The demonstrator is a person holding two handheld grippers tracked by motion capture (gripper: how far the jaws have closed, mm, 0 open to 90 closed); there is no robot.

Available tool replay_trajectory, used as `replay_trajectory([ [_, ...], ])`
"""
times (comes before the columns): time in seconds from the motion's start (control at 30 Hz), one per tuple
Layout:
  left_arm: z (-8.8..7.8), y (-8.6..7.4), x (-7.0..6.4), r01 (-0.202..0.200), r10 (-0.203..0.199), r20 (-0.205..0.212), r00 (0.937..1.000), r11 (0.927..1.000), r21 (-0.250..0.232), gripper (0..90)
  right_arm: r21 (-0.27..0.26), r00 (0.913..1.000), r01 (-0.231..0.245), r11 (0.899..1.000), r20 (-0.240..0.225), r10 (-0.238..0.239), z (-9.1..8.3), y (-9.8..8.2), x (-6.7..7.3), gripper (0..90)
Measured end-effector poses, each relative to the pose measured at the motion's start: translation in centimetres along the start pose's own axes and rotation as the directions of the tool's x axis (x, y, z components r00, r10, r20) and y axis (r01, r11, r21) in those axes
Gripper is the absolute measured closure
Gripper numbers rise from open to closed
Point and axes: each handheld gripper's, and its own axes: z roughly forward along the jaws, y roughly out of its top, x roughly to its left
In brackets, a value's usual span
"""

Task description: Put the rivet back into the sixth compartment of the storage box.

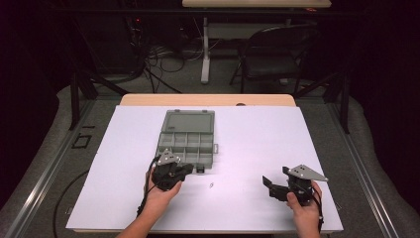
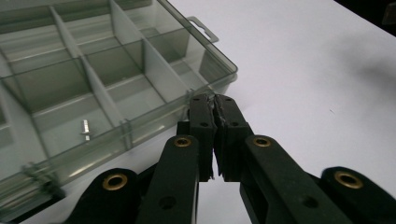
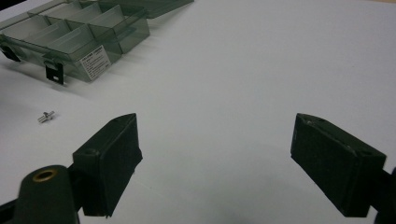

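Observation:
A clear grey compartment box point(image 1: 187, 144) lies open on the white table cover, its lid point(image 1: 189, 121) folded back flat. My left gripper point(image 1: 189, 169) hovers at the box's near edge, jaws pressed together. In the left gripper view the shut tips point(image 2: 215, 100) sit over the box's near corner point(image 2: 219, 77), and I see nothing between them. A small metal screw point(image 2: 85, 129) lies in one front compartment. Another small screw point(image 1: 211, 186) lies loose on the cover between the hands. My right gripper point(image 1: 274, 179) rests at the right, jaws wide apart point(image 3: 224, 154) and empty; its view also shows the loose screw point(image 3: 45, 116) and the box point(image 3: 84, 37).
The white cover point(image 1: 257, 134) spans the tabletop, with a wooden edge point(image 1: 208, 99) at the far side. A dark folding chair point(image 1: 275, 54) and a table leg point(image 1: 205, 49) stand beyond it. The box's black latches point(image 3: 54, 73) hang at its front wall.

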Motion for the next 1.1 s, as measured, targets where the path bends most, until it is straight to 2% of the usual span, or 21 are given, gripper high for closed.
replay_trajectory([
  [0.13,-0.8,0.3,0.9,0.016,-0.016,-0.025,0.9996,0.9998,-0.014,87.1,0.021,1.0,0.0,1.0,-0.002,0.0,-0.2,0.1,-0.1,15.2],
  [0.2,-1.1,0.4,1.3,0.026,-0.027,-0.034,0.9991,0.9994,-0.025,87.1,0.008,1.0,-0.003,1.0,-0.002,0.003,-0.1,0.0,-0.1,15.2],
  [0.47,-2.1,0.7,2.8,0.056,-0.059,-0.071,0.9957,0.9972,-0.049,87.1,0.009,1.0,-0.002,1.0,-0.002,0.002,-0.1,0.0,-0.1,15.2],
  [0.6,-2.3,0.9,3.2,0.055,-0.059,-0.084,0.9947,0.9973,-0.048,87.1,0.022,1.0,0.002,1.0,-0.003,-0.002,-0.2,0.0,-0.1,15.2],
  [0.7,-2.3,1.0,3.3,0.055,-0.059,-0.082,0.9949,0.9975,-0.044,87.1,0.009,1.0,-0.003,1.0,-0.001,0.003,-0.1,0.0,-0.1,15.2],
  [0.8,-2.1,1.5,3.3,0.043,-0.047,-0.101,0.9938,0.9982,-0.042,87.1,0.013,1.0,-0.004,1.0,-0.001,0.004,-0.1,0.0,-0.1,15.2],
  [0.83,-2.1,1.7,3.4,0.041,-0.044,-0.094,0.9946,0.9985,-0.035,87.1,0.013,1.0,-0.004,1.0,-0.001,0.004,-0.1,0.0,-0.1,15.2],
  [1.0,-1.2,2.8,4.4,0.059,-0.063,-0.103,0.9927,0.9975,-0.038,87.1,0.018,1.0,-0.006,1.0,0.002,0.006,-0.1,0.0,-0.1,15.2],
  [1.1,-0.9,2.9,4.6,0.064,-0.068,-0.114,0.9912,0.9971,-0.043,87.1,0.021,1.0,-0.006,1.0,0.0,0.006,0.0,0.0,-0.1,15.2],
])
